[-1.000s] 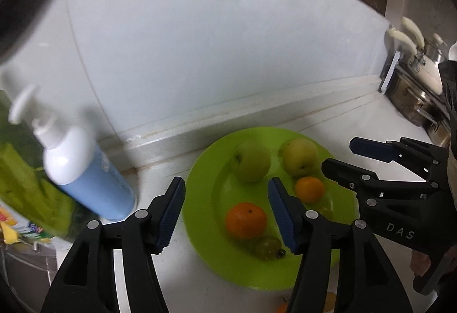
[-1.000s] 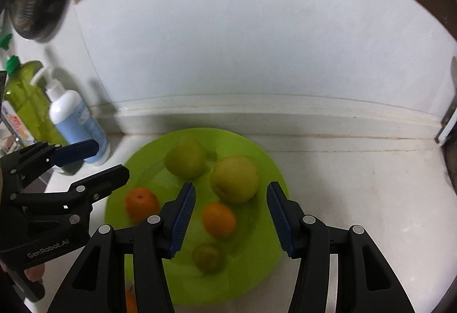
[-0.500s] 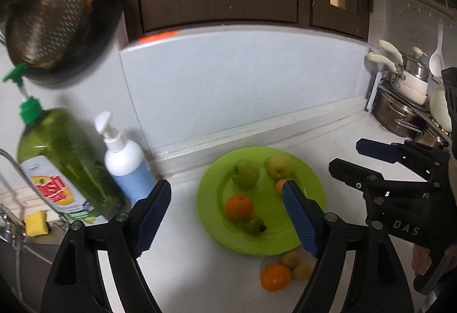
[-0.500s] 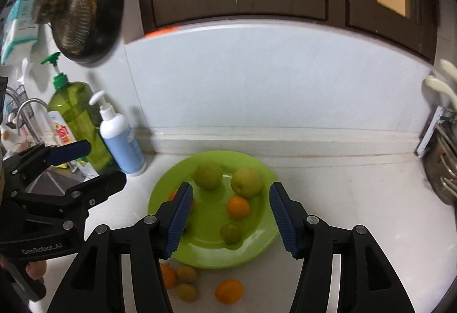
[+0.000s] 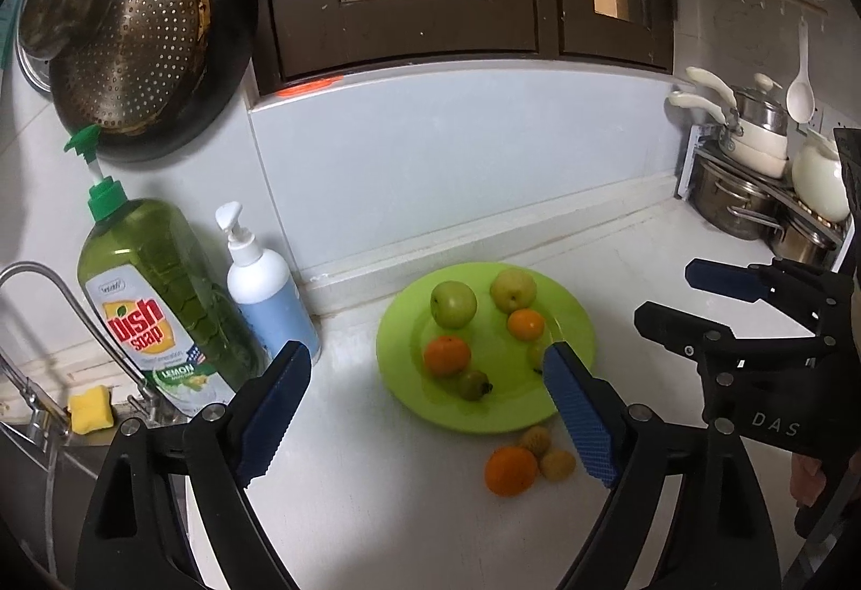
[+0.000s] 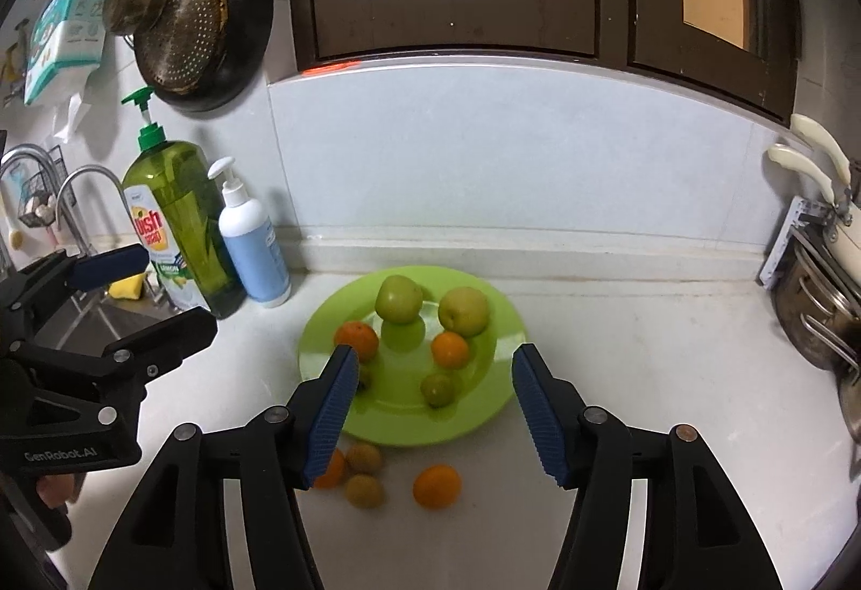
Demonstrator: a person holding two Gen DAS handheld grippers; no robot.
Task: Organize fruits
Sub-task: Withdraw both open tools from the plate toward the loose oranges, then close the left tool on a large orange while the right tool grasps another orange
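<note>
A lime-green plate (image 5: 503,404) (image 6: 409,428) lies on the white counter. It holds two green apples (image 5: 453,304) (image 6: 398,298), two oranges (image 5: 446,356) (image 6: 450,349) and a small green fruit (image 5: 473,384) (image 6: 437,389). In front of the plate, loose on the counter, lie an orange (image 5: 511,470) (image 6: 437,485) and two small yellowish fruits (image 5: 557,464) (image 6: 364,490). Another orange (image 6: 331,469) is half hidden behind my right finger. My left gripper (image 5: 426,354) (image 6: 175,291) and right gripper (image 6: 436,356) (image 5: 667,293) hover side by side above the plate's near side. The jaws of both are opening, with nothing between them.
A green dish soap bottle (image 5: 145,299) and a white pump bottle (image 5: 263,289) stand at the back left beside a faucet (image 5: 59,299) and a yellow sponge (image 5: 91,408). Steel pots (image 5: 748,192) crowd the right end. A pan and strainer (image 5: 140,52) hang above the bottles.
Both grippers have pulled back and up from the plate, so it looks smaller. The left jaws have spread much wider, the right jaws slightly. The loose fruits in front came into view.
</note>
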